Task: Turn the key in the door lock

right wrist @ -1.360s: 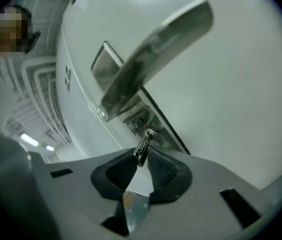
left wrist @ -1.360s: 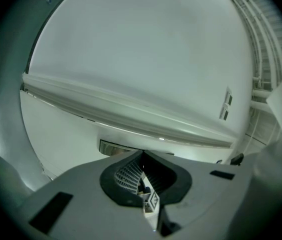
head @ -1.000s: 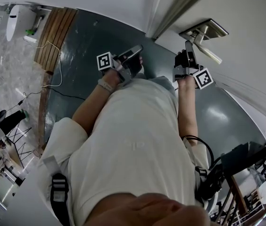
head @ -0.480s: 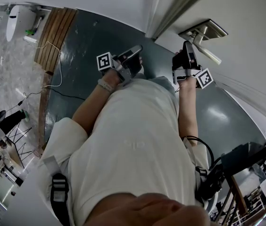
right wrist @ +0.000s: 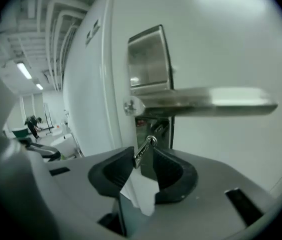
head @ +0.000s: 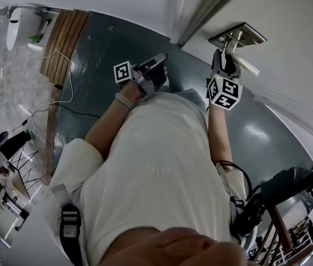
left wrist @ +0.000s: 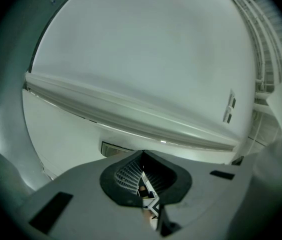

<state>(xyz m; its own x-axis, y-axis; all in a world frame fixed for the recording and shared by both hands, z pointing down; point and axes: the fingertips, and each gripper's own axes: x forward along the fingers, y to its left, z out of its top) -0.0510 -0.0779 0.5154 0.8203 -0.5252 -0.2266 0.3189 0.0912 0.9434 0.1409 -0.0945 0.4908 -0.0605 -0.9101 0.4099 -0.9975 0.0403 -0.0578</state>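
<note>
Head view: the right gripper is up at the door lock, and the left gripper hangs back. Left gripper view: its jaws are squeezed tight on nothing. Right gripper view: the key sits at the lock between jaws that have just been opening and do not pinch it; best pinch it flat, then roll straight; no words show.

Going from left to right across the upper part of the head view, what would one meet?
A white fixture, wooden slats, left gripper, right gripper, whose jaws have just been opening with the key between them. The door handle overlaps it, so is omitted.
</note>
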